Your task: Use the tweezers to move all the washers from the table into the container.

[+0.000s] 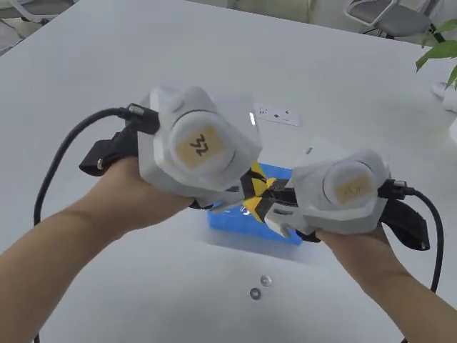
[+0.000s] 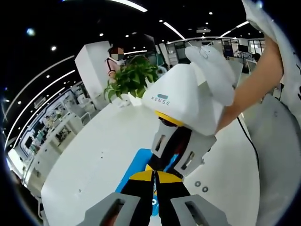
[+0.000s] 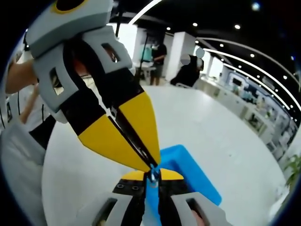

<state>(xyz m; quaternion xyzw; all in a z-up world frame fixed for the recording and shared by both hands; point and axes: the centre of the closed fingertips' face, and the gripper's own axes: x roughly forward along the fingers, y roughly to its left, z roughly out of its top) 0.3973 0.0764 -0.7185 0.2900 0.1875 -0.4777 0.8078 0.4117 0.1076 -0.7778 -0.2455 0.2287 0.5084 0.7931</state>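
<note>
White desk (image 1: 343, 78) takes up most of head view. L hand-held gripper (image 3: 151, 162) at upper left of right gripper view: yellow jaws together, with a thin dark strip (image 3: 131, 136) between them. Poss. the tweezers, can't confirm. R hand-held gripper (image 3: 153, 175) rises from bottom edge, tips together and touching L's tips. Small shiny bit (image 3: 153, 178) at the meeting pt, can't ID.

Both sit over the blue rectangular plastic container (image 1: 221, 218), frame centre in head view. Two small silver metal washers (image 1: 265, 281) at lower centre, on desk near container, not in it.

Risks, imo: tip-to-tip handoff is fiddly. Any misalignment or early release drops the tool/part, maybe outside container. Grippers also block head view of container, so placement is semi-blind.
</note>
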